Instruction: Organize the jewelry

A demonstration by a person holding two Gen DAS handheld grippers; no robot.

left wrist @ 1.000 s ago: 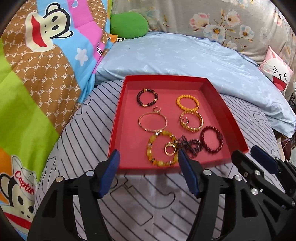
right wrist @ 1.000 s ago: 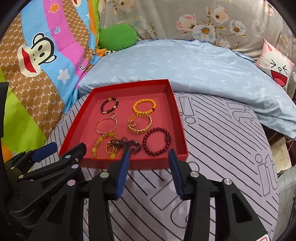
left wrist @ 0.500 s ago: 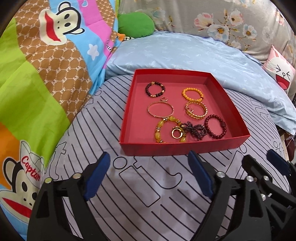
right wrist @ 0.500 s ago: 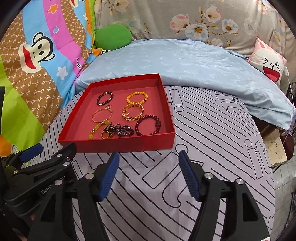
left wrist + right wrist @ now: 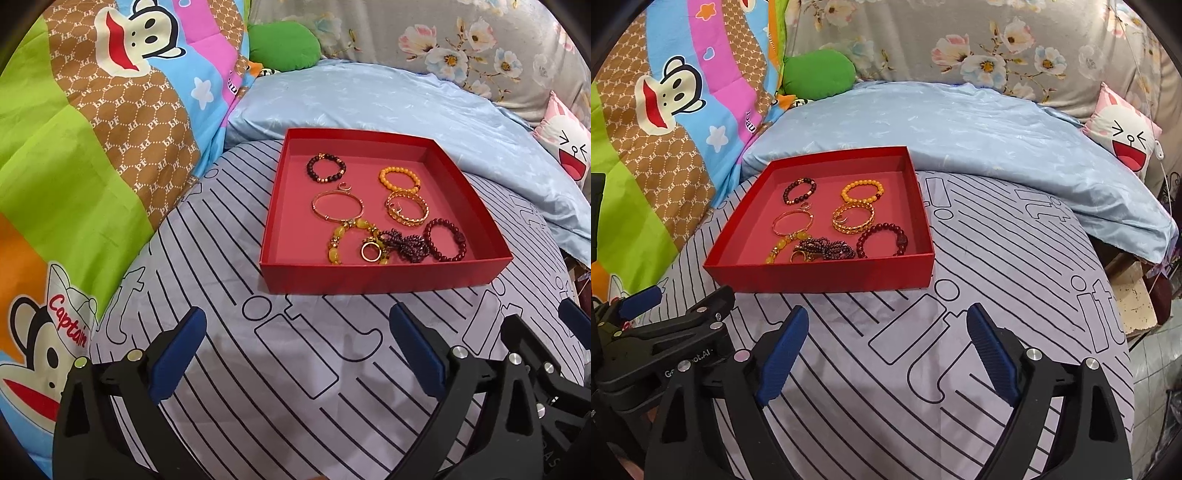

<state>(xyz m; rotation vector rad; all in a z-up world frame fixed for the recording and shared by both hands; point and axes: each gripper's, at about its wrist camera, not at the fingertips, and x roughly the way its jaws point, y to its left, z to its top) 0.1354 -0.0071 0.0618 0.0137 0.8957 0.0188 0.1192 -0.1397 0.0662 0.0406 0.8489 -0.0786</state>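
Both my grippers wide apart, empty, short of the red tray point(image 5: 384, 280).

My left gripper point(image 5: 295, 347) and right gripper point(image 5: 886, 343) hover over bare striped sheet point(image 5: 997, 258); bracelets point(image 5: 402, 206) fill the tray's near-right half.

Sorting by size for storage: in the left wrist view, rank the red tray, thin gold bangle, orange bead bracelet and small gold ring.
1. Red tray
2. Thin gold bangle
3. Orange bead bracelet, though it lies farther back
4. Small gold ring
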